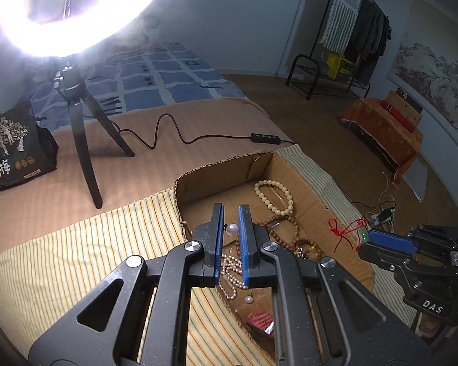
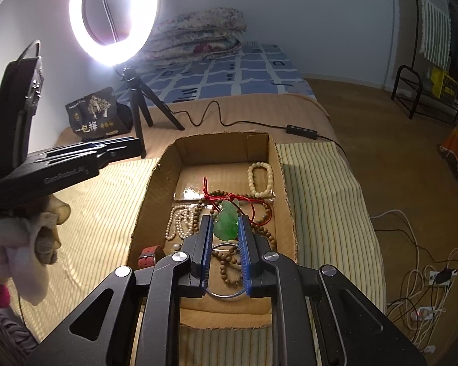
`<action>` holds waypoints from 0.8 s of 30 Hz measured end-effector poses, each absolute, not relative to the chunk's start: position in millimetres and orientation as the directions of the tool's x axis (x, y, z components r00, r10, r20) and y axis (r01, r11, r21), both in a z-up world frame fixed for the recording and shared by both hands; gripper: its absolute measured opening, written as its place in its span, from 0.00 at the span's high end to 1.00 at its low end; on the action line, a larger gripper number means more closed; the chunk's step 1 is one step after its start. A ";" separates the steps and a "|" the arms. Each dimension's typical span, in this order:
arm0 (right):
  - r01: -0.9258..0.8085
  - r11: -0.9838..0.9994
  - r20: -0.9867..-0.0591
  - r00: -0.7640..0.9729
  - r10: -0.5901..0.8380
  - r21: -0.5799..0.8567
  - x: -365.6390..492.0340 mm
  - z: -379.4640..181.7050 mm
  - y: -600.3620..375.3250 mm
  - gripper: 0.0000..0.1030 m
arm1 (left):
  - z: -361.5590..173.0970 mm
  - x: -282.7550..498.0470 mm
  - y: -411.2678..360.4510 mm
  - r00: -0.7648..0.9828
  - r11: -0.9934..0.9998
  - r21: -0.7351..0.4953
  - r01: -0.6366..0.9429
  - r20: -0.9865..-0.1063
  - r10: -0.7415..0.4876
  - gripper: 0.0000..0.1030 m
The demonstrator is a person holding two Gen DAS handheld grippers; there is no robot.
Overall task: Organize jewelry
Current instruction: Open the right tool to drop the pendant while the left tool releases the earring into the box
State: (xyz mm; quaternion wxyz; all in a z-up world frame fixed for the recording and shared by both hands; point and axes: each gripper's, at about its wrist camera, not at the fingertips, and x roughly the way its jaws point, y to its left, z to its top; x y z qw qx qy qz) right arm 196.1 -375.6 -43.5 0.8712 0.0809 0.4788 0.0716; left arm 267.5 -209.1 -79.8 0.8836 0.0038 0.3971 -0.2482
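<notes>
Your left gripper (image 1: 231,213) hangs over the cardboard box (image 1: 216,170), jaws drawn close together. A single pearl (image 1: 232,229) sits between the blue pads; a thin pin seems to run from it to the left pad, though whether the pads actually clamp it is hard to judge from this angle.

Your right gripper (image 2: 225,224) is closed on the green jade pendant (image 2: 226,225), the pads pressing on both its sides. Its red cord (image 2: 221,197) trails forward over the box contents.

Inside the box lie a cream bead bracelet (image 2: 259,180) at the far right, brown wooden beads (image 2: 261,213) in the middle, a pearl necklace (image 2: 180,221) on the left, a metal ring (image 2: 226,296) near the front and a red item (image 2: 146,257) at the near left corner. The box rests on a striped cloth (image 2: 320,183), and a ring light (image 2: 114,15) stands behind it.
</notes>
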 end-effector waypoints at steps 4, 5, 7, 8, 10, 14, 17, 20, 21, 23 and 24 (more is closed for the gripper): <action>-0.041 0.976 -0.829 0.520 0.205 0.216 199.7 -48.5 -377.9 0.86 | -87.8 275.3 -212.5 0.557 0.882 -0.196 0.429 -0.711 -0.428 0.92; -0.039 0.976 -0.831 0.517 0.205 0.216 200.5 -49.8 -378.4 0.86 | -89.8 276.7 -213.2 0.556 0.883 -0.196 0.427 -0.713 -0.427 0.93; -0.036 0.975 -0.834 0.513 0.205 0.217 201.7 -51.1 -378.5 0.86 | -92.7 279.6 -214.5 0.553 0.884 -0.195 0.426 -0.717 -0.424 0.92; -0.034 0.975 -0.835 0.511 0.204 0.217 202.2 -51.7 -378.5 0.86 | -93.7 280.2 -214.8 0.553 0.884 -0.194 0.424 -0.718 -0.423 0.92; -0.033 0.976 -0.837 0.508 0.203 0.216 203.6 -53.4 -379.1 0.86 | -95.8 281.3 -215.6 0.551 0.886 -0.196 0.420 -0.720 -0.421 0.92; -0.032 0.976 -0.840 0.505 0.200 0.214 204.5 -54.3 -377.9 0.86 | -96.3 282.1 -216.8 0.554 0.887 -0.195 0.419 -0.719 -0.420 0.92; -0.032 0.978 -0.841 0.505 0.194 0.207 204.2 -54.0 -376.8 0.86 | -95.3 280.8 -217.9 0.557 0.887 -0.191 0.420 -0.718 -0.418 0.92; -0.027 0.981 -0.842 0.508 0.181 0.195 204.3 -53.7 -376.1 0.85 | -93.7 279.8 -218.8 0.561 0.890 -0.184 0.416 -0.718 -0.411 0.92; -0.025 0.981 -0.842 0.510 0.177 0.192 203.9 -53.5 -376.2 0.85 | -92.7 278.9 -219.2 0.563 0.892 -0.182 0.415 -0.718 -0.408 0.91; -0.022 0.983 -0.842 0.513 0.167 0.181 203.3 -52.2 -375.7 0.85 | -90.7 277.7 -219.2 0.566 0.894 -0.180 0.411 -0.719 -0.405 0.74; -0.022 0.984 -0.842 0.515 0.162 0.176 203.1 -51.9 -375.9 0.85 | -90.1 277.2 -218.7 0.569 0.894 -0.180 0.409 -0.716 -0.404 0.61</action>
